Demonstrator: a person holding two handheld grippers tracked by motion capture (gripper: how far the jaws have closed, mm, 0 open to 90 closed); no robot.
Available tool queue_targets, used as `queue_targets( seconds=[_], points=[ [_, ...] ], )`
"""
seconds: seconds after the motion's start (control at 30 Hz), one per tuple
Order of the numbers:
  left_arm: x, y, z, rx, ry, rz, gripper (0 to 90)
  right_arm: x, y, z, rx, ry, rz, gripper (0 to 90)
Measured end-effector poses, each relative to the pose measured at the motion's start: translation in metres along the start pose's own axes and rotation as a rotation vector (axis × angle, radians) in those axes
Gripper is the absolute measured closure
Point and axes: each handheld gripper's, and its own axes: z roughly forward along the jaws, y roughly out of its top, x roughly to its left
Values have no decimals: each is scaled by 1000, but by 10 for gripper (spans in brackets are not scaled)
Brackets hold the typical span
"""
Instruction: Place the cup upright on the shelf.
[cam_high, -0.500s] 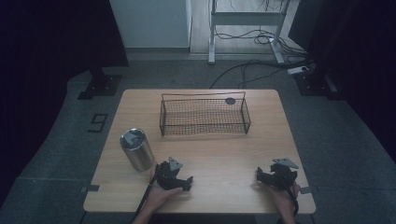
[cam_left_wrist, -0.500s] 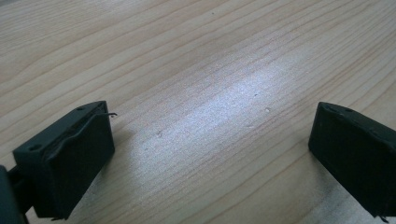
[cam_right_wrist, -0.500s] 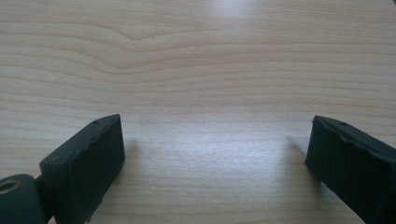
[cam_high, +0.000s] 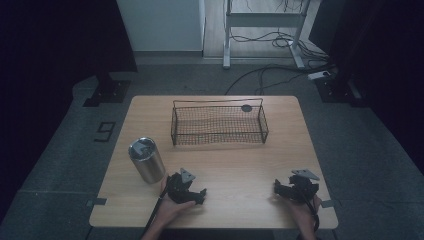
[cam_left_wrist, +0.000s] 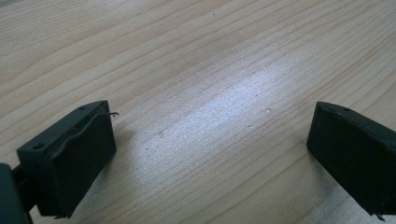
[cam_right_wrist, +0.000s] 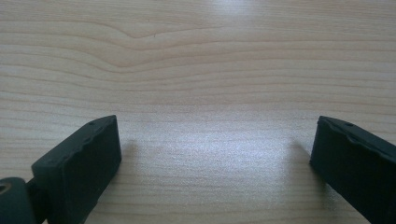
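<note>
A steel tumbler (cam_high: 146, 159) with a lid stands upright at the left of the wooden table (cam_high: 235, 165). Behind the middle sits a black wire basket (cam_high: 219, 123), and a small dark disc (cam_high: 246, 108) shows at its far right corner. My left gripper (cam_high: 192, 192) rests low on the table just right of the tumbler, open, with bare wood between its jaws (cam_left_wrist: 210, 140). My right gripper (cam_high: 282, 189) sits near the front right corner, also open over bare wood (cam_right_wrist: 215, 149). A hand holds each one.
The table's front edge (cam_high: 215, 226) lies just below both hands. Past the table are a grey floor, a desk frame (cam_high: 262, 30) with cables, and a black stand base (cam_high: 107, 92) at the left.
</note>
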Motion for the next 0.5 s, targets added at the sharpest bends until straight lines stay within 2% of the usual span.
queue_targets(
  seconds=[0.2, 0.27, 0.4, 0.5],
  points=[
    [0, 0, -1, -3, 1, -5, 24, 0, 0, 0, 0, 0, 0, 14],
    [1, 0, -2, -8, 8, -20, 49, 0, 0, 0, 0, 0, 0, 14],
    [1, 1, -4, -20, -11, -19, 49, -1, 0, 0, -1, 4, -5, 13],
    [3, 4, -14, -67, -47, -36, 52, -1, 0, 0, -1, 6, -7, 14]
  ],
)
